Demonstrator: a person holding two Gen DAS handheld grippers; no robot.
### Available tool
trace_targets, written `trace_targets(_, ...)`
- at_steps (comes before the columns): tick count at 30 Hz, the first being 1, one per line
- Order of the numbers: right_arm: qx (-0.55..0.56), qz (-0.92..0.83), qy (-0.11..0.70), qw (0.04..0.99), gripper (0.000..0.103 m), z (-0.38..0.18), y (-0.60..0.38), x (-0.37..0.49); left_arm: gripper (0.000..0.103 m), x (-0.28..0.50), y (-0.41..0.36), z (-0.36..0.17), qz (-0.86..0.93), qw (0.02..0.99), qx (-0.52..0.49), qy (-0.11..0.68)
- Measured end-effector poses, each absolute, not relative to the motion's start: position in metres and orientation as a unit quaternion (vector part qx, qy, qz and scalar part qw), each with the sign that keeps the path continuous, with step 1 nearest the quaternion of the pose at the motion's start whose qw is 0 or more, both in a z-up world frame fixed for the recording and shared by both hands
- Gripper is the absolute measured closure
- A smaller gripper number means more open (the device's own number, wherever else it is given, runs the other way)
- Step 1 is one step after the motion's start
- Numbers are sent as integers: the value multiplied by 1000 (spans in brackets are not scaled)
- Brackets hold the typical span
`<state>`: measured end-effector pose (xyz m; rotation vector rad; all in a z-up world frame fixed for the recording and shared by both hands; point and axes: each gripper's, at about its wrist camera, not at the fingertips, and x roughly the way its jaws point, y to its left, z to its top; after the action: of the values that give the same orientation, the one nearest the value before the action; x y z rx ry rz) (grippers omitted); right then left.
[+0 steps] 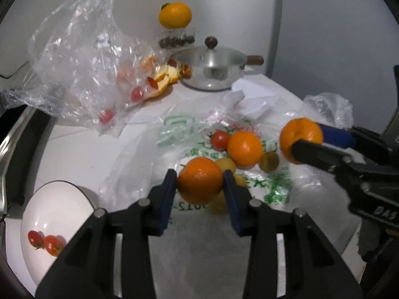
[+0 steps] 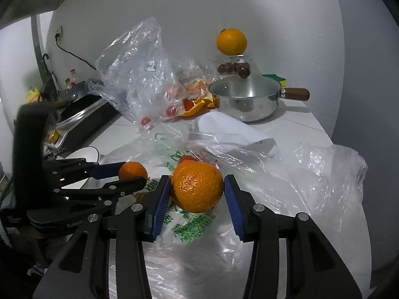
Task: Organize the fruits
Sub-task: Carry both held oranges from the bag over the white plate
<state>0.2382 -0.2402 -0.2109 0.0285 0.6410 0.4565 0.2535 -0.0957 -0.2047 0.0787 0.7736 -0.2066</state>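
Observation:
My left gripper [image 1: 199, 174] is shut on a small orange [image 1: 199, 177], held just above a white printed plastic bag [image 1: 189, 236]. More fruit lies on that bag: another orange [image 1: 244, 148], a red tomato [image 1: 220, 139] and small yellow fruits [image 1: 269, 160]. To the right, my right gripper [image 1: 308, 137] holds a second orange [image 1: 299, 134] in the air. The right wrist view shows this orange [image 2: 198, 186] gripped between the blue pads of the right gripper [image 2: 197, 179], and the left gripper [image 2: 133, 173] with its orange [image 2: 133, 170] at the left.
A white bowl [image 1: 57, 206] with two red tomatoes [image 1: 52, 244] sits at the lower left. A clear bag [image 1: 74, 62] with tomatoes, orange peels [image 1: 164, 74], a steel pot [image 1: 212, 67] and an orange on a glass jar [image 1: 175, 15] stand behind. A stove [image 2: 82, 114] lies at left.

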Motion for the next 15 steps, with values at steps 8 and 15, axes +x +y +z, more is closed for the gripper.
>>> trace_targets(8, -1, 223, 299, 928, 57, -192, -221, 223, 64, 224, -84, -174, -112, 934, 30, 338)
trace_targets(15, -9, 225, 289, 931, 57, -179, -205, 204, 64, 198, -70, -162, -115, 940, 24, 321)
